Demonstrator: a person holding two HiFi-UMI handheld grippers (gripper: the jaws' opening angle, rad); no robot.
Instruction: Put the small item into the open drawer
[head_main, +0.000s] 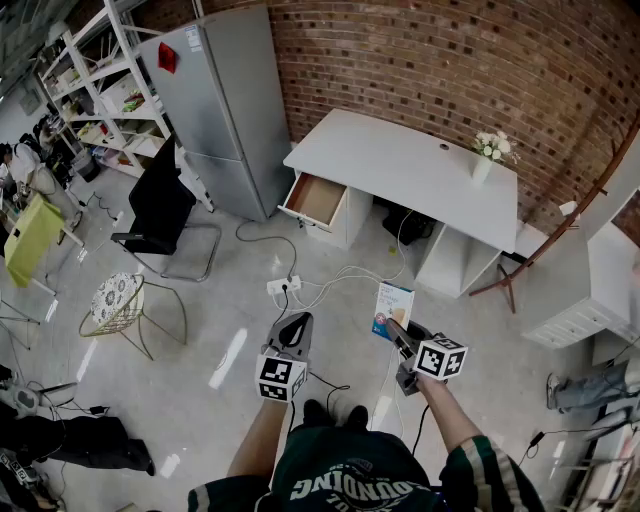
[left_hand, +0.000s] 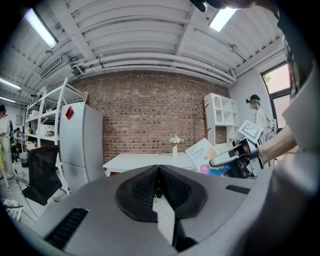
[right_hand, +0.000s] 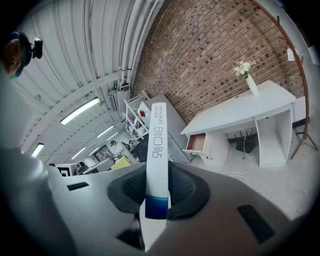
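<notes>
My right gripper (head_main: 395, 333) is shut on a thin white-and-blue bandage box (head_main: 392, 309), held upright above the floor; in the right gripper view the box (right_hand: 156, 160) stands edge-on between the pads. My left gripper (head_main: 292, 330) is shut with nothing in it; its pads (left_hand: 159, 187) meet. The open drawer (head_main: 316, 199), wooden inside, sticks out of the left end of the white desk (head_main: 410, 165), a few steps ahead. In the left gripper view the box (left_hand: 202, 155) and right gripper (left_hand: 232, 156) show at the right.
A grey fridge (head_main: 220, 100) and a black chair (head_main: 160, 205) stand left of the desk. A power strip (head_main: 283, 285) and cables lie on the floor ahead. A flower vase (head_main: 486, 158) sits on the desk. A wire stool (head_main: 116, 302) is at left, a white cabinet (head_main: 590, 290) at right.
</notes>
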